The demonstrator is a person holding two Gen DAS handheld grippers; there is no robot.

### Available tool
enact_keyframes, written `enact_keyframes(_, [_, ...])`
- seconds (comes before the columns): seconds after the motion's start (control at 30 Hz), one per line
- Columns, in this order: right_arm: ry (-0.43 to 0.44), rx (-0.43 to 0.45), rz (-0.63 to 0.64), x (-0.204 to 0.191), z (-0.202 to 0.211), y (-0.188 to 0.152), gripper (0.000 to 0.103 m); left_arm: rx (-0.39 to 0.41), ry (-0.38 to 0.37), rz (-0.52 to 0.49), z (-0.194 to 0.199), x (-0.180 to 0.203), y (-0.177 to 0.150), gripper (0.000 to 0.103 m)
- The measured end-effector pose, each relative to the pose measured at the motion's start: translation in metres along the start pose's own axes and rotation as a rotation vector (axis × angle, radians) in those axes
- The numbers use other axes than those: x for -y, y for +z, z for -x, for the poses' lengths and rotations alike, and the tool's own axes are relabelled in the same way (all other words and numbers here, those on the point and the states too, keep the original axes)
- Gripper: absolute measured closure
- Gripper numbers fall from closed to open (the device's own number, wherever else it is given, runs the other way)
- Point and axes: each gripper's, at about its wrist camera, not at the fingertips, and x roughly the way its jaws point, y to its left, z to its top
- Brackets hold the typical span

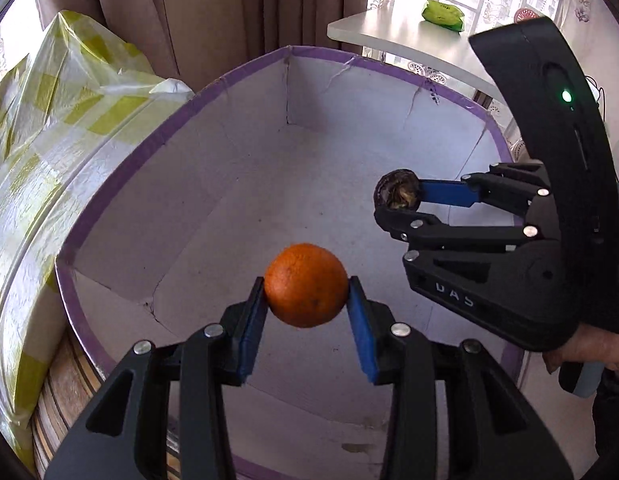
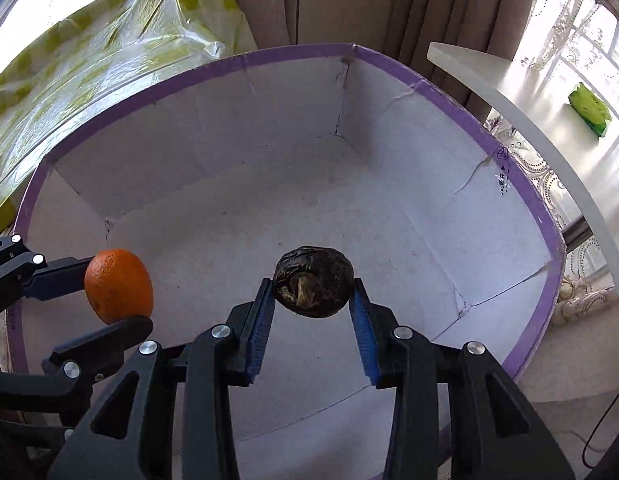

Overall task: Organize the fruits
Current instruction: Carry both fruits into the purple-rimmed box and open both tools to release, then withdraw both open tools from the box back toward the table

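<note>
My left gripper point(image 1: 306, 286) is shut on an orange point(image 1: 305, 284), its blue pads pressing both sides. The fruit hangs above the floor of a white cardboard box with a purple rim point(image 1: 181, 120). My right gripper point(image 2: 313, 284) is shut on a dark, wrinkled round fruit point(image 2: 313, 280), also held over the box point(image 2: 525, 196). In the left wrist view the right gripper point(image 1: 397, 202) comes in from the right with the dark fruit point(image 1: 397, 194). The right wrist view shows the left gripper point(image 2: 119, 288) and the orange point(image 2: 117, 284) at the left edge. The box holds nothing else.
A yellow-and-white checked plastic bag point(image 1: 49, 140) lies against the box on the left. Brown curtains point(image 1: 229, 8) hang behind. A white table point(image 1: 409, 36) with a green packet point(image 1: 443, 14) stands at the back right by a window. A hand point(image 1: 581, 348) holds the right gripper's handle.
</note>
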Motion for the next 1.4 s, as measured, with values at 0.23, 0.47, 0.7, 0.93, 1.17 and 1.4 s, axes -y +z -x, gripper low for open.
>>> enact_keyframes(0.23, [-0.028,-0.082,0.048,-0.006,-0.011,-0.003,0.064,-0.120,0.035,-0.048,-0.029,0.005,-0.007,0.063])
enact_keyframes(0.47, [-0.009,-0.116,0.061,-0.012,-0.015,-0.004,0.063,-0.164,0.040,-0.074,-0.036,0.005,-0.011,0.062])
enact_keyframes(0.7, [0.003,-0.135,0.055,-0.010,-0.019,0.000,0.056,-0.169,0.015,-0.098,-0.036,0.003,-0.015,0.043])
enact_keyframes(0.93, [0.024,-0.114,0.057,-0.010,-0.013,0.007,0.036,-0.149,0.007,-0.101,-0.035,0.000,-0.016,0.033])
enact_keyframes(1.17, [0.036,-0.041,0.059,-0.009,0.003,0.008,0.019,-0.057,0.043,-0.077,-0.017,-0.006,-0.016,0.021])
enact_keyframes(1.4, [0.073,0.093,-0.073,0.015,0.038,0.018,0.017,0.141,0.143,0.029,0.030,-0.025,-0.017,0.002])
